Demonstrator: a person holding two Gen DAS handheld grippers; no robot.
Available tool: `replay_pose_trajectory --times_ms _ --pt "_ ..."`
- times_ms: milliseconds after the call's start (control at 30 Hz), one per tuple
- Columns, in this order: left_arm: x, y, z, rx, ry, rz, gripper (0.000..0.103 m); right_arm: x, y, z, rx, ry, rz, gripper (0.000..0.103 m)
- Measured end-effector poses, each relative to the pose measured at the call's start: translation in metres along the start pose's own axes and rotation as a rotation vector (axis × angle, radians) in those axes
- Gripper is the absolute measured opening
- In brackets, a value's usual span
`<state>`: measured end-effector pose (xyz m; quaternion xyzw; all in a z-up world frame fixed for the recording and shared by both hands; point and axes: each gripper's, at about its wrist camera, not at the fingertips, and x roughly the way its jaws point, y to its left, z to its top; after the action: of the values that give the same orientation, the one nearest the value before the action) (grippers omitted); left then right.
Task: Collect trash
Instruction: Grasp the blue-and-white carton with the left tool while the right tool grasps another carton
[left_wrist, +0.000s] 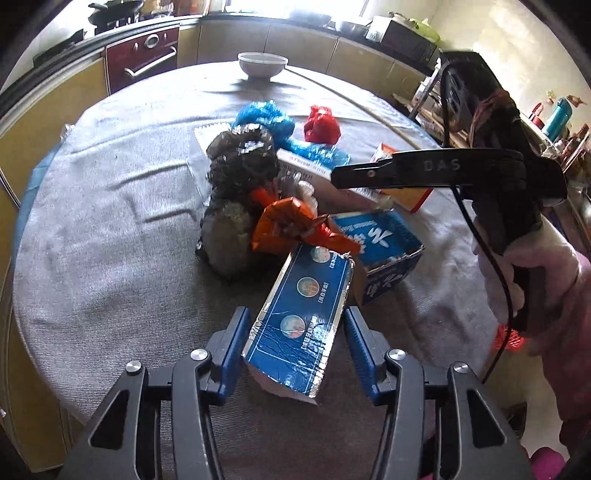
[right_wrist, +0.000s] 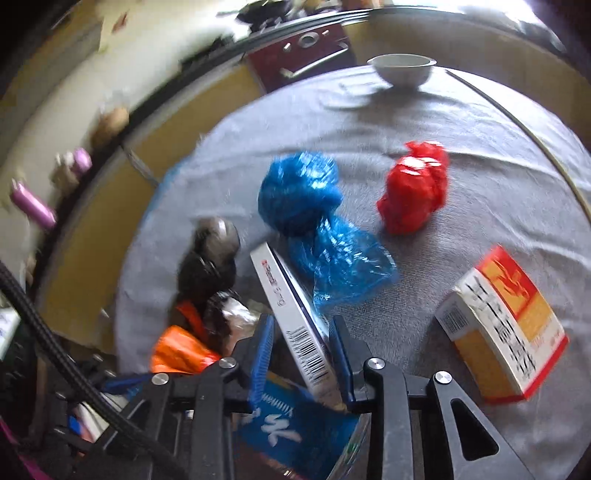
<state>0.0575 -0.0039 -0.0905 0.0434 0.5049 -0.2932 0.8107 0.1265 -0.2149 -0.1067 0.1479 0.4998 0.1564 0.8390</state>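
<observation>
Left fingers (left_wrist: 236, 343): clenched on the blue carton (left_wrist: 295, 325), one pad against each long side, at the near edge of the bench (left_wrist: 110, 221).
Blue carton: foil-edged, its near end between the pads and lifted off the grey cloth, its far end reaching up to the orange bag (left_wrist: 288, 225) and leaning by the open blue box (left_wrist: 380, 251).
Right fingers (right_wrist: 262, 350): grasping the white box (right_wrist: 295, 328) by its barcode end. The box stands on edge and runs away to the far left.
Hand (left_wrist: 517, 266): gloved, on the right tool's grip, at the right of the left view.
Open blue box: just right of the carton and directly under the right fingers.
Crowding: the orange bag and the dark bag (left_wrist: 236, 177) sit just left of and behind the carton, touching each other. The white box passes close by their right side.
Blue bag (right_wrist: 299, 195): crumpled, lying against the far right side of the white box.
Yellow and red box (right_wrist: 506, 325): lying flat to the right, apart from the white box.
Red bag (right_wrist: 413, 188): farther out, right of the blue bag, standing clear.
Open room: bare cloth across the left half of the bench and between the bags and the bowl (left_wrist: 262, 64).
Bowl: white, upright, near the far edge.
Edges: round bench rim, with cabinets and an oven (left_wrist: 142, 62) beyond.
</observation>
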Motion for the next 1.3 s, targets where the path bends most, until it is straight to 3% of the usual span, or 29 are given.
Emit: replay_pose_trajectory --times_ms 133,200,267,300,333,500,800,933,1033,1200,1300 --pt "-0.012 -0.006 -0.003 0.020 -0.033 0.027 0.052 -0.018 -0.019 -0.008 0.100 -0.028 0.001 0.034" --pt "-0.018 -0.007 -0.006 0.032 -0.056 0.045 0.052 -0.036 -0.025 -0.015 0.124 -0.070 0.052 0.036" --pt "-0.020 -0.008 -0.009 0.038 -0.077 0.062 0.052 -0.046 -0.029 -0.023 0.144 -0.089 0.076 0.056" --pt "-0.021 -0.007 -0.011 0.038 -0.079 0.074 0.052 -0.052 -0.030 -0.030 0.161 -0.094 0.087 0.081" --pt "-0.014 -0.004 -0.009 0.039 -0.074 0.088 0.052 -0.056 -0.032 -0.038 0.176 -0.111 0.103 0.084" --pt "-0.020 0.005 -0.017 0.011 -0.059 0.095 0.052 -0.051 -0.021 -0.062 0.239 -0.111 0.115 0.084" --pt "-0.030 0.017 -0.024 -0.016 -0.084 0.111 0.052 -0.012 0.028 -0.059 0.119 -0.021 -0.118 0.084" --pt "-0.030 0.021 -0.026 -0.029 -0.081 0.109 0.052 0.003 0.035 -0.058 0.127 0.045 -0.165 0.084" --pt "-0.031 0.023 -0.026 -0.042 -0.081 0.103 0.052 0.005 0.039 -0.060 0.087 0.025 -0.230 0.084" --pt "-0.033 0.017 -0.025 -0.027 -0.087 0.100 0.052 -0.011 0.019 -0.070 0.135 -0.054 -0.219 0.078" --pt "-0.035 0.009 -0.025 -0.014 -0.087 0.100 0.052 -0.028 0.000 -0.082 0.209 -0.086 -0.138 0.078"
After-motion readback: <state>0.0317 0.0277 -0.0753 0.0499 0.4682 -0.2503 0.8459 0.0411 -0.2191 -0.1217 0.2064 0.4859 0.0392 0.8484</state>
